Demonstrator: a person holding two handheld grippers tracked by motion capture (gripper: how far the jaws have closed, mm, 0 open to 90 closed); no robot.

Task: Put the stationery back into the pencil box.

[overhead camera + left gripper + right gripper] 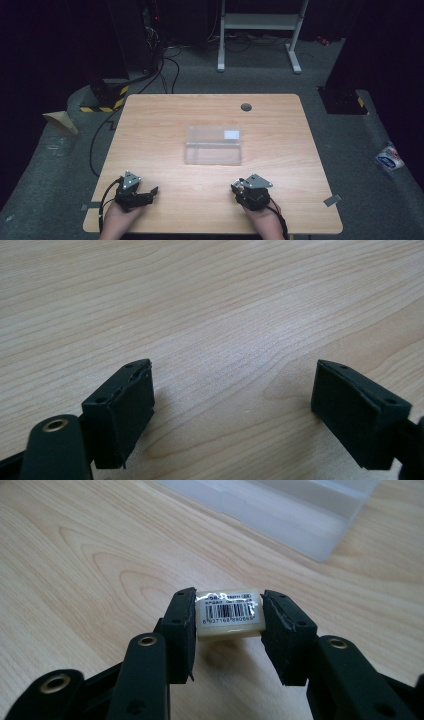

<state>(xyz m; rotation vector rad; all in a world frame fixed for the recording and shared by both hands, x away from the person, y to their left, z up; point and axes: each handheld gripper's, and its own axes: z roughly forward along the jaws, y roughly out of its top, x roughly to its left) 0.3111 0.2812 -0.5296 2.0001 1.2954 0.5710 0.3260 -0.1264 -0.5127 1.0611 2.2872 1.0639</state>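
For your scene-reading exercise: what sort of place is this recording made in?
Probably a lab or test room, not a home: a bare wooden table on grey carpet, loose cables, a hazard-striped base and a white metal stand behind it.

Dim room, grey carpet floor (pixel 350 150), white stand frame (pixel 260 22) behind wooden table (pixel 165 115).

Wooden desk (pixel 200 200) takes up most of the middle of the frame, with a grey cable grommet (pixel 246 107) near its top edge. Top centre there's a white metal stand (pixel 260 22) on the grey floor. Black cables (pixel 167 65) snake around upper left, next to a yellow-black striped block (pixel 107 97). Blue-white packet (pixel 390 159) sits on the floor far right.
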